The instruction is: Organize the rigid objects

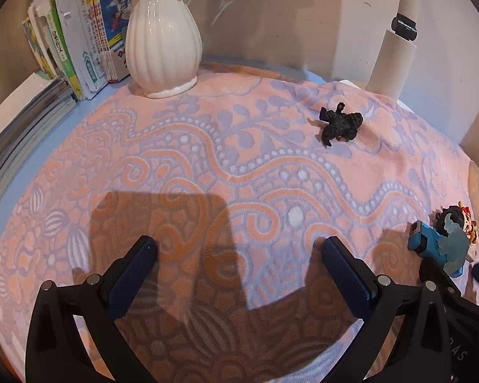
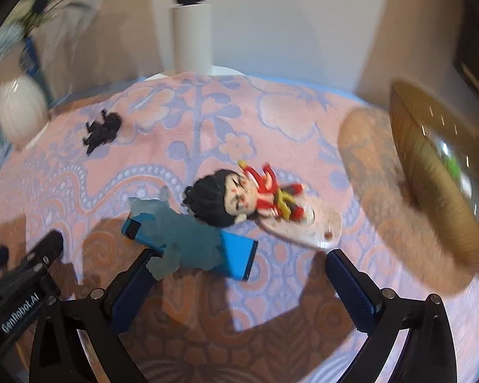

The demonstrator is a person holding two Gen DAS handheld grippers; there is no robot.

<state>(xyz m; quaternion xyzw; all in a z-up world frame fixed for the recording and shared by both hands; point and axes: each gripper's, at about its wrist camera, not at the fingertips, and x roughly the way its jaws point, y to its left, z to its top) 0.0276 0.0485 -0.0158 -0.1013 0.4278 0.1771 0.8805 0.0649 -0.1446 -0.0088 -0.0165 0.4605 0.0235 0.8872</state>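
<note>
Landmark: the blue box on the patterned cloth is taken as reference.
Blue box axis: its length is laid from upper left to lower right in the right wrist view.
Doll: laid just behind the box, head beside it, feet pointed right.
Grey figure: draped across the box.
Black figure: seen well beyond the box, to the left.
Right claw: spread wide, nothing pinched; its left finger is beside the box.
Left claw: spread wide over bare cloth.
Left view only: books are shown beside the white vase.
Right view only: a wooden bowl is shown, blurred.
</note>
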